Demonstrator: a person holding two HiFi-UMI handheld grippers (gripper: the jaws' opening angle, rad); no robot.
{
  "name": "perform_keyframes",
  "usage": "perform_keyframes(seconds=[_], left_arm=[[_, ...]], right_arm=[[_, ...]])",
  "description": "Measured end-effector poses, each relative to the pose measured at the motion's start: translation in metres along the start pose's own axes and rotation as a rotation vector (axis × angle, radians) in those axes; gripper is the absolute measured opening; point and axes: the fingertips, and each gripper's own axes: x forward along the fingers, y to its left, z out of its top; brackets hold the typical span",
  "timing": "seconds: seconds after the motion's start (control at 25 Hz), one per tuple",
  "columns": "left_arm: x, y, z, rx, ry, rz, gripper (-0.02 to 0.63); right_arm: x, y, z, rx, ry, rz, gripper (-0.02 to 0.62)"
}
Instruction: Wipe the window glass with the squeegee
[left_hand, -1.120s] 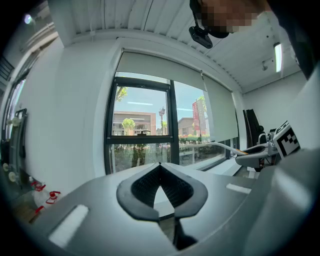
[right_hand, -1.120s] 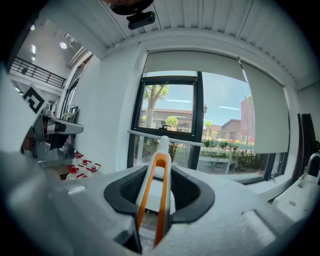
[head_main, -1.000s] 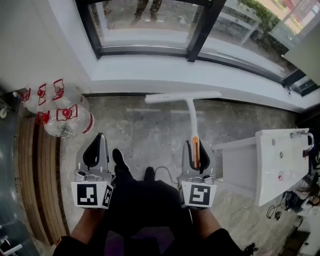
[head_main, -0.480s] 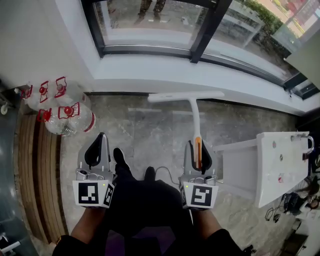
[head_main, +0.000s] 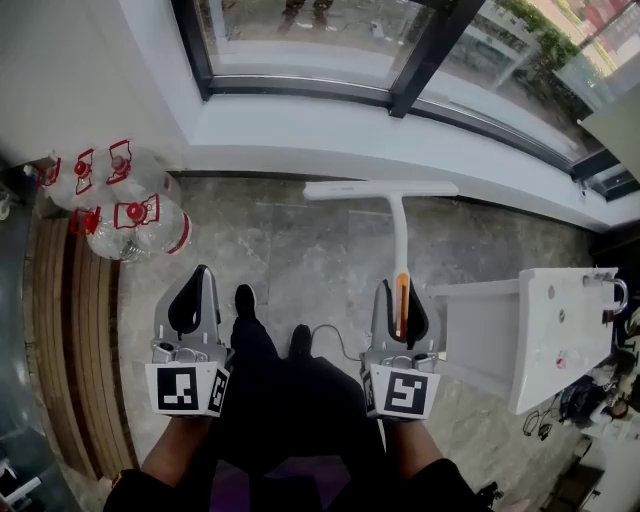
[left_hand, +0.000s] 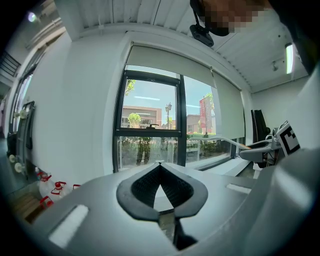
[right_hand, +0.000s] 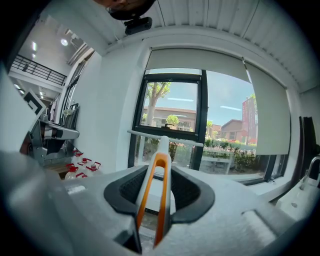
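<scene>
Clamps squeegee (head_main: 400, 230) by its orange-striped handle in right gripper (head_main: 400, 295), blade well ahead of jaws, short of window glass (head_main: 300, 30). Holds left gripper (head_main: 192, 300) closed, empty. Probably handles light and stiff; suits this handle grip.

The squeegee (head_main: 400, 225) is smooth white plastic with a glossy orange strip in its handle. The left gripper (head_main: 200, 272) and right gripper (head_main: 398, 288) have matt grey plastic shells, each with 2 black ribbed pads (left_hand: 144, 186). The window glass (head_main: 300, 35) is glossy and reflective, set in a dark matt frame (head_main: 432, 55). The floor (head_main: 300, 260) is polished, grey-veined stone, bordered by wooden slats (head_main: 70, 330). The bottles (head_main: 135, 225) are clear plastic.
</scene>
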Motion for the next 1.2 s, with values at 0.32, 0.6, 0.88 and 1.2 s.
perform_keyframes(seconds=[0.32, 0.6, 0.88, 1.2], left_arm=[[0.047, 0.044, 0.005, -0.001, 0.015, -0.059, 0.015], [0.09, 0.099, 0.034, 0.012, -0.013, -0.107, 0.015], [0.117, 0.131, 0.042, 0.002, -0.025, -0.159, 0.015], [0.136, 0.156, 0.036, -0.039, -0.025, -0.163, 0.015]], right_arm=[[0.046, 0.026, 0.014, 0.003, 0.006, -0.043, 0.118], [0.09, 0.064, 0.055, 0.001, -0.042, -0.086, 0.118], [0.11, 0.085, 0.077, -0.018, -0.04, -0.148, 0.118], [0.124, 0.097, 0.087, -0.049, -0.023, -0.168, 0.118]])
